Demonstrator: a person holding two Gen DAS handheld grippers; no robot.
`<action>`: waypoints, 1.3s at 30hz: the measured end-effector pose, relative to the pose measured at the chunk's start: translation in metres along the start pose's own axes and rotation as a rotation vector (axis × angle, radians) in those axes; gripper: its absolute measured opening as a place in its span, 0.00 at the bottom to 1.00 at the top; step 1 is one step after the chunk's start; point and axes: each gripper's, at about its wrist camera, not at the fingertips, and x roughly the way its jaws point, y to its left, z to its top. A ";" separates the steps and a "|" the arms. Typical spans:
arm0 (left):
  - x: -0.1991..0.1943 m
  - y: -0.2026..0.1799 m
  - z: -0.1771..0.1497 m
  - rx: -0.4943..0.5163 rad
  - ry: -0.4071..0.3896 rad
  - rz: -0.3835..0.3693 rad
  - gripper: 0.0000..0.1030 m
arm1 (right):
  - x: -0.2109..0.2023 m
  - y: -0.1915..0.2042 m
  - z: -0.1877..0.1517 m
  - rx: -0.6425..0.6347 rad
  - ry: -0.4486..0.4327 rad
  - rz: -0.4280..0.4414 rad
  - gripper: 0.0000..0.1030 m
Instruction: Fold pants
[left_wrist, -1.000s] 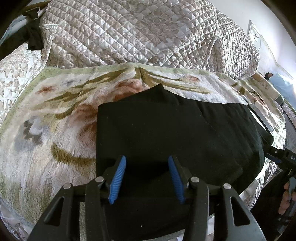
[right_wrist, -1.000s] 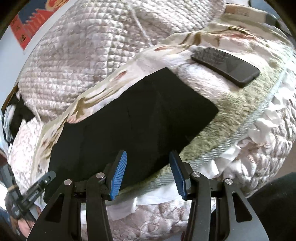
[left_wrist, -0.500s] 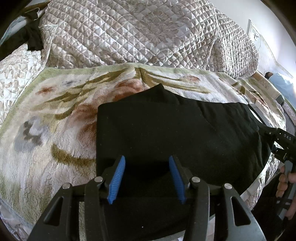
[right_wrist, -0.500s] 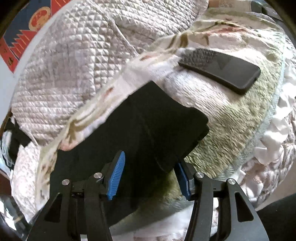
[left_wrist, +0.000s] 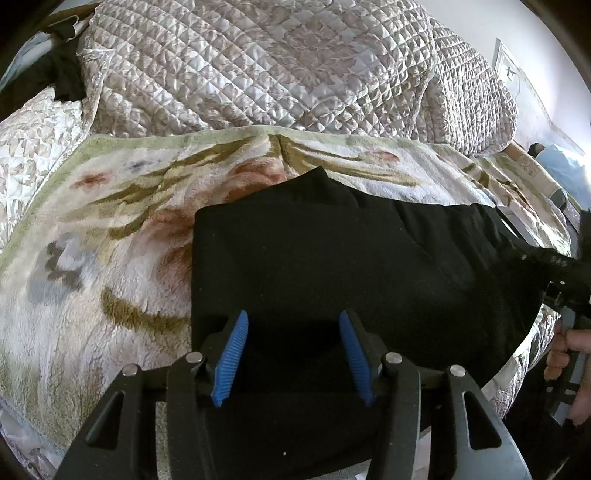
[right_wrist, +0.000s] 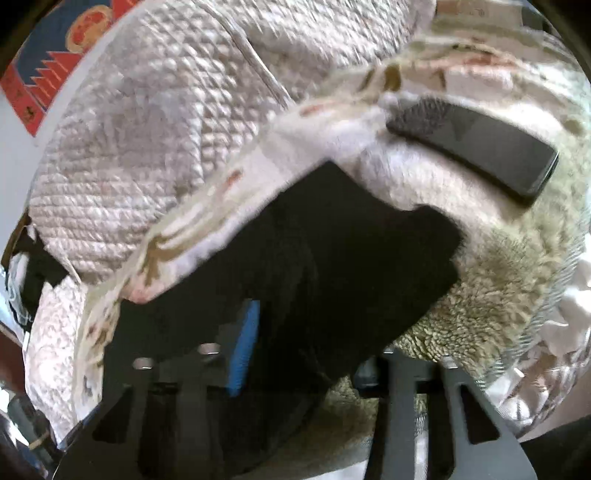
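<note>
The black pants lie folded flat on a floral fleece blanket. My left gripper is open, its blue pads either side of the pants' near edge, low over the cloth. My right gripper is at the pants' right end; the cloth lies between its fingers and hides the right pad. Only the left blue pad shows. In the left wrist view the right gripper reaches onto the pants' right edge.
A dark phone lies on the blanket just beyond the pants' right end. A quilted cover is heaped behind. The bed's frilled edge drops off at the right.
My right gripper has pushed forward onto the pants' right end, so the cloth now sits between its fingers. My left gripper has stayed in place, open.
</note>
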 end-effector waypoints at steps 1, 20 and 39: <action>0.000 0.001 0.000 -0.002 0.000 -0.002 0.53 | -0.002 0.002 0.001 -0.008 -0.003 0.003 0.28; -0.028 0.057 0.017 -0.163 -0.077 0.061 0.53 | -0.037 0.183 -0.031 -0.506 0.007 0.326 0.17; -0.042 0.114 0.005 -0.306 -0.101 0.112 0.53 | 0.010 0.231 -0.140 -0.860 0.258 0.388 0.62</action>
